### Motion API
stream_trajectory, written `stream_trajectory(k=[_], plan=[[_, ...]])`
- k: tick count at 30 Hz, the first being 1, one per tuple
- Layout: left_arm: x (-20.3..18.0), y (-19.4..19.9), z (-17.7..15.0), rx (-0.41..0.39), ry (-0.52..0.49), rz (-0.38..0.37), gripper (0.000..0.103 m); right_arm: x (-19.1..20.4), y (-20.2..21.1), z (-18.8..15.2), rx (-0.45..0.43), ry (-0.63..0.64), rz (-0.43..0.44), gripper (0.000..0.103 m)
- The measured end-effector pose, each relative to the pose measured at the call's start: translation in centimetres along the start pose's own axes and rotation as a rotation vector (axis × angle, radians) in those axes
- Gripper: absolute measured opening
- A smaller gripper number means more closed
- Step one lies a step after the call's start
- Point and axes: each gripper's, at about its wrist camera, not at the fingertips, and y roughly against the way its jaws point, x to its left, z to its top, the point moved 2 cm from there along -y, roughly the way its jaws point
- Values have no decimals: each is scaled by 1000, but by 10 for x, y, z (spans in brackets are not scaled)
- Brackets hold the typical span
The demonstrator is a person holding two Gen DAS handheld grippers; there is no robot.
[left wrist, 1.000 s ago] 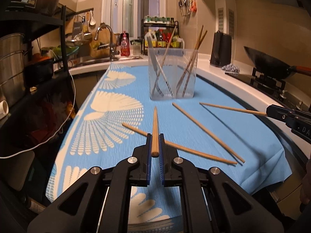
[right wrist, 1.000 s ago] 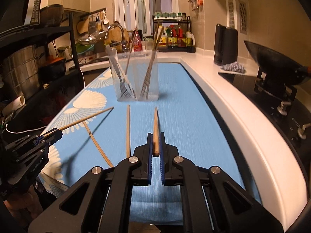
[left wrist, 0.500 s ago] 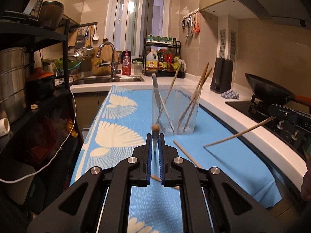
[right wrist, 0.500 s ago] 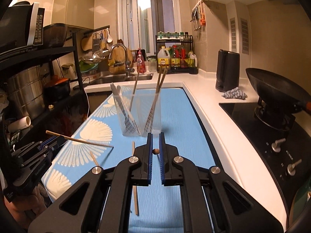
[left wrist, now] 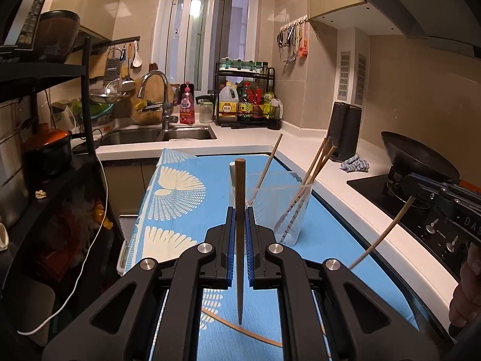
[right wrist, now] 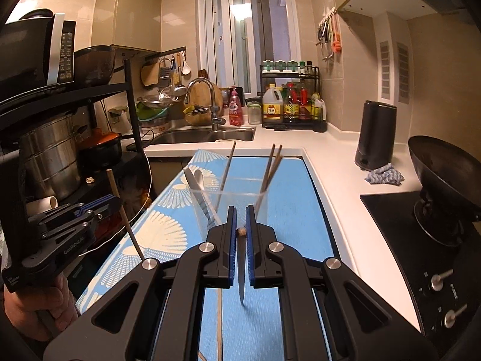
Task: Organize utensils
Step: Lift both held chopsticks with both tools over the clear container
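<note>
My left gripper [left wrist: 240, 219] is shut on a wooden chopstick [left wrist: 239, 240] that stands nearly upright, tip down, above the blue mat [left wrist: 192, 210]. My right gripper [right wrist: 240, 219] is shut on a second chopstick [right wrist: 241, 282], seen almost end-on with its tip hanging down. Each gripper shows in the other view: the right one [left wrist: 421, 191] with its pale chopstick [left wrist: 381, 237], the left one [right wrist: 99, 207] with its chopstick [right wrist: 123, 210]. A clear holder [left wrist: 282, 207] [right wrist: 228, 207] on the mat just ahead holds chopsticks and cutlery. Loose chopsticks lie on the mat [left wrist: 240, 329] [right wrist: 220, 325].
A stove with knobs [right wrist: 433, 255] and a black wok [right wrist: 445, 174] lie to the right. A black shelf rack [right wrist: 90, 156] with pots stands to the left. The sink [left wrist: 156, 135], a bottle rack [left wrist: 246, 102] and a black kettle [right wrist: 375, 135] are at the back.
Both grippers have lifted their chopsticks off the mat and tilted them from lying flat to nearly upright, tips down. The holder now appears lower and nearer in both views.
</note>
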Motion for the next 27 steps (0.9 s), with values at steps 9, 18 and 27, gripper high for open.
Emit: stream_trajectory(k=[9, 18, 27], plan=[[-2, -19, 43, 39, -7, -41, 6, -1, -11, 52, -31, 2, 54, 6], [-2, -22, 123, -34, 29, -114, 6, 1, -15, 134, -154, -7, 96, 6], [-14, -71, 159, -126, 36, -149, 6, 5, -54, 165, -234, 24, 38, 6]])
